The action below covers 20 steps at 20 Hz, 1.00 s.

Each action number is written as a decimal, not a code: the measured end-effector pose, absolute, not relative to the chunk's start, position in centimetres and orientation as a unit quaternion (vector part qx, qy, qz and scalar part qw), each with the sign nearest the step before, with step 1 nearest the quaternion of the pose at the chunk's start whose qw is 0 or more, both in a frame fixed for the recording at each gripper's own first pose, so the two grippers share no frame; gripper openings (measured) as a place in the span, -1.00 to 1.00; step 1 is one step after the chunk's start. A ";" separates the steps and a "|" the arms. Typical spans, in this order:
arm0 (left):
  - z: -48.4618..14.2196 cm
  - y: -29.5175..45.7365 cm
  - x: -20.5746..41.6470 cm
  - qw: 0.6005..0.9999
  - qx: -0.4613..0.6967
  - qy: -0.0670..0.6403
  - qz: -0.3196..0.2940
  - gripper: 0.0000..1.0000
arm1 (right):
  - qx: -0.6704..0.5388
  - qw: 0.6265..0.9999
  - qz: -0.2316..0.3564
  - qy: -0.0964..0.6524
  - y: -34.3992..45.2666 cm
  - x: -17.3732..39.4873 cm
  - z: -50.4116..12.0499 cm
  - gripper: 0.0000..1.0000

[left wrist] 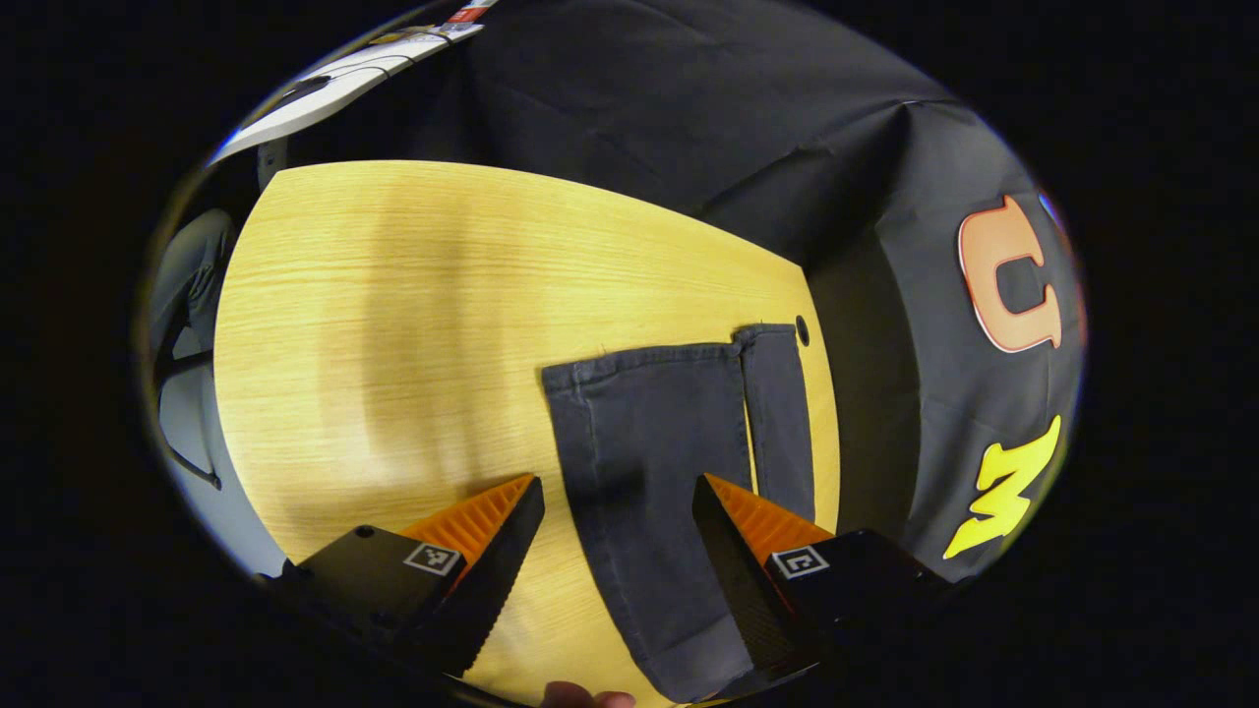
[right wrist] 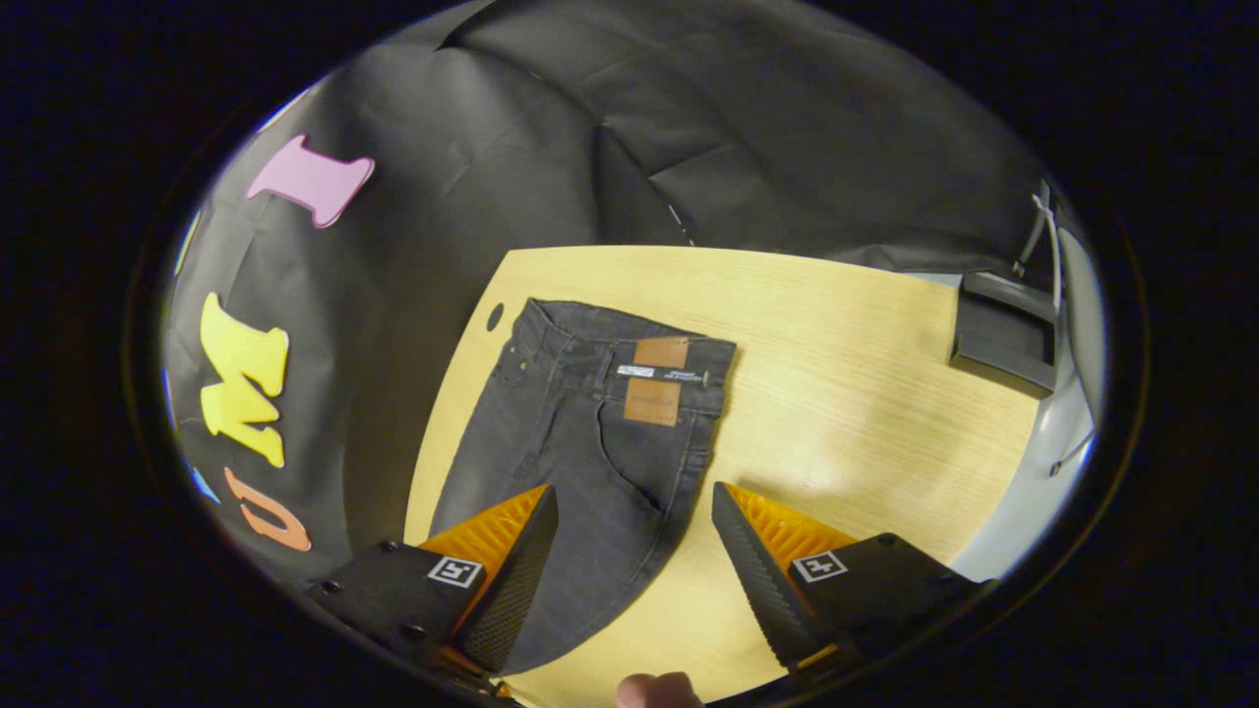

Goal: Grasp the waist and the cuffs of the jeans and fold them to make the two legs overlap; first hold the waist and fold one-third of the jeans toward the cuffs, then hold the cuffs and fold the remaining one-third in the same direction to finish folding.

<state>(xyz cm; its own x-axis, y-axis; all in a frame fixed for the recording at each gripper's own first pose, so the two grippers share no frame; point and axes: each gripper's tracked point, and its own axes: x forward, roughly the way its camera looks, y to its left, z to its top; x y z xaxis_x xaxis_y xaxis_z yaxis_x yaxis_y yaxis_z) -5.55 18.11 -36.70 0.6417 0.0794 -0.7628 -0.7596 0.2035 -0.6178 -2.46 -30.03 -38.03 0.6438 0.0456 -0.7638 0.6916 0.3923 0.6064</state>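
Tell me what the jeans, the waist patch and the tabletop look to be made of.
Jeans: dark grey denim, matte, with visible seams, stitched pockets and hemmed cuffs. Waist patch: tan, smooth, probably leather or an imitation. Table: light wood grain with a faint sheen, possibly laminate rather than solid wood.

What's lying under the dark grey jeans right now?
Only the light wooden table shows around the dark grey jeans, which lie flat on it. Anything beneath the denim is covered.

Jeans [right wrist: 600, 442] lie flat on table [right wrist: 836, 413].
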 end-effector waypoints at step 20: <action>-38.6 18.0 1.7 0.710 -0.562 0.328 0.272 0.29 | 0.463 0.709 -0.317 0.428 -31.1 1.5 -41.5 0.51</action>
<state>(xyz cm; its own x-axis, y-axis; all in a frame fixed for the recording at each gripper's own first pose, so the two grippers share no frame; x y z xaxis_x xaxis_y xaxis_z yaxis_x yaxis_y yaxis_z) 1.67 17.95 -38.58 0.6376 0.0174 -0.7702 -0.7536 0.2216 -0.6188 1.49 -31.15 -41.48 0.4333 -0.0539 -0.8997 0.8452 0.3708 0.3848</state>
